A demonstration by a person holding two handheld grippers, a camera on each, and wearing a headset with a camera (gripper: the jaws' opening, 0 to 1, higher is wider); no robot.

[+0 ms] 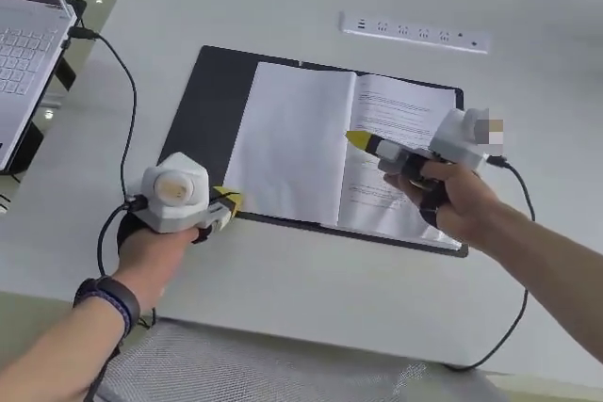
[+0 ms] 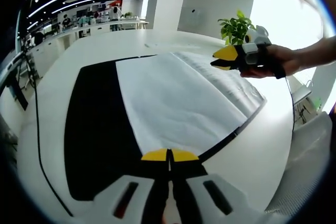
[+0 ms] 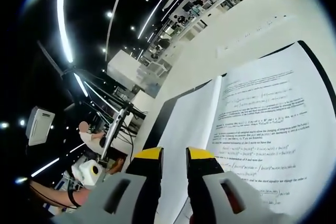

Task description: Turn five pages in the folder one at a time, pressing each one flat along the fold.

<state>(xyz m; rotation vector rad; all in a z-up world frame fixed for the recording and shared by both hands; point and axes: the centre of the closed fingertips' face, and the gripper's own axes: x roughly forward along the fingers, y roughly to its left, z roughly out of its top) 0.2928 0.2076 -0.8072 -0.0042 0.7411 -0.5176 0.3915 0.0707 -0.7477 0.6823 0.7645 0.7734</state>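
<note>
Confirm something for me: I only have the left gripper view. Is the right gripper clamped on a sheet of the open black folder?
Observer: No. In the right gripper view the right gripper has its yellow-tipped jaws slightly apart, with nothing between them.
Operator: Where is it aimed?
Observer: In the head view its tips sit over the fold of the black folder, between the blank white page and the printed white page. Whether they touch the paper I cannot tell.
Operator: Anything off to my left?
Observer: An open silver laptop sits at the left edge of the white table, apart from the folder.
</note>
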